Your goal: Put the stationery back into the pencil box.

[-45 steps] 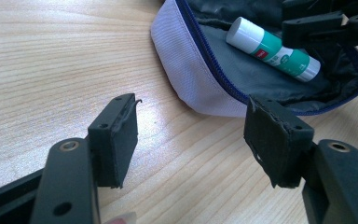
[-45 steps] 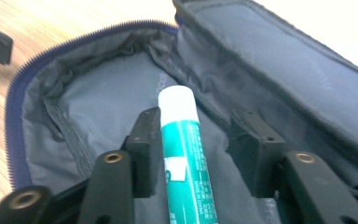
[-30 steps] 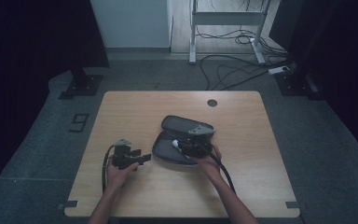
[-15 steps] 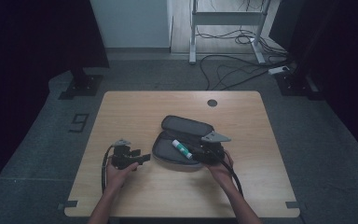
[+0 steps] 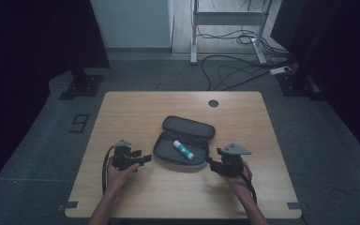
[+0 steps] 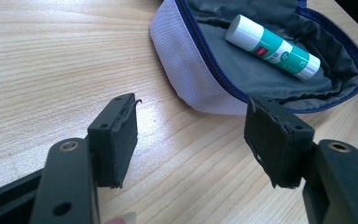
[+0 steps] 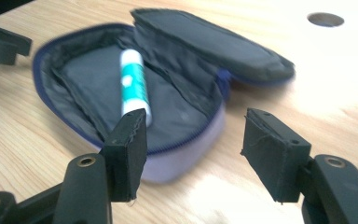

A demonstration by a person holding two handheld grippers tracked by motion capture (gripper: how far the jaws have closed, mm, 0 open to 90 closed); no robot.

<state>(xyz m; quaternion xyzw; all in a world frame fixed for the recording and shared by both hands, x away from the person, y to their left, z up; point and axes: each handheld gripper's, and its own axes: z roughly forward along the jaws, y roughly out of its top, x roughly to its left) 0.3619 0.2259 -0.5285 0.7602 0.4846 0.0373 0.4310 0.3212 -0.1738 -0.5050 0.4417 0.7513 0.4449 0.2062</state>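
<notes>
A grey zip pouch (image 5: pixel 183 145) lies open in the middle of the wooden table (image 5: pixel 131 108), its lid folded back. Inside it rests a white and green glue stick (image 5: pixel 183 149) (image 6: pixel 272 45) (image 7: pixel 133 84). My left gripper (image 5: pixel 140 159) (image 6: pixel 191 140) sits just left of the pouch (image 6: pixel 186 88), jaws open and empty, low over the wood. My right gripper (image 5: pixel 212 164) (image 7: pixel 193 154) is at the pouch's (image 7: pixel 168 112) right front corner, jaws open with nothing between them.
A round cable hole (image 5: pixel 213 103) (image 7: pixel 325 19) is in the table's far side. Behind the table, a desk frame (image 5: pixel 225 28) and loose cables (image 5: pixel 234 70) lie on the floor. Bare wood surrounds the pouch.
My right gripper has pulled back from over the pouch toward the front right, leaving the glue stick lying inside. The left gripper has barely moved.
</notes>
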